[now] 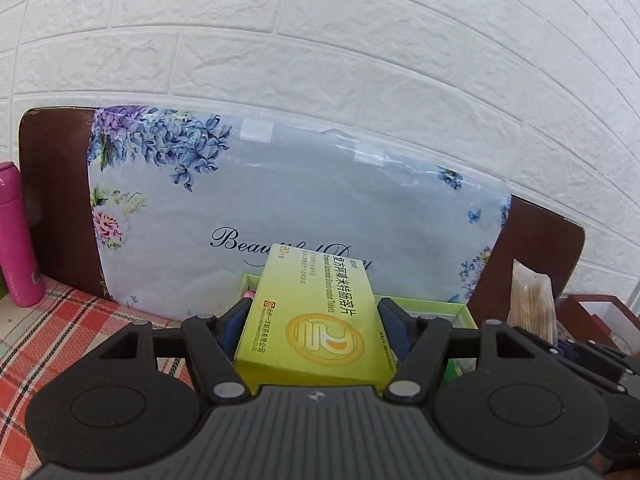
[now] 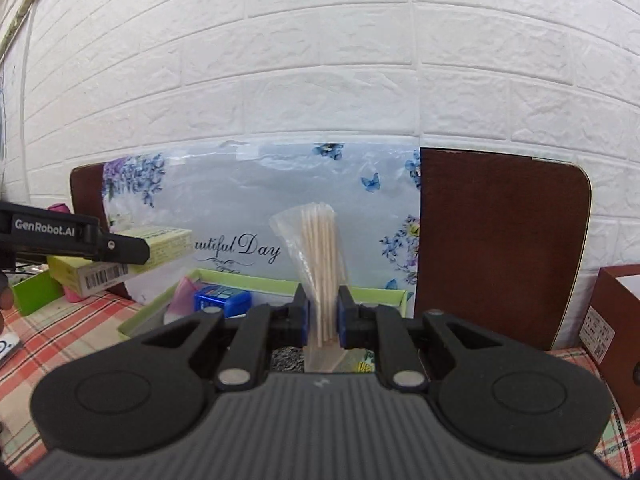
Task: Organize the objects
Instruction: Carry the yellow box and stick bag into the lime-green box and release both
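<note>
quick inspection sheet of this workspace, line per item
surface: table under a red checked cloth.
job's things: yellow-green medicine box held in the air; clear bag of wooden sticks held upright; light green tray on the cloth, with a blue box and a pink item inside.
clutter: pink bottle at far left; dark red box at right.
grippers: left gripper shut on the medicine box; right gripper shut on the bag of sticks.
cables: nothing seen.
surroundings: white brick-pattern wall; brown board leaning on it, partly covered by a floral sheet.
</note>
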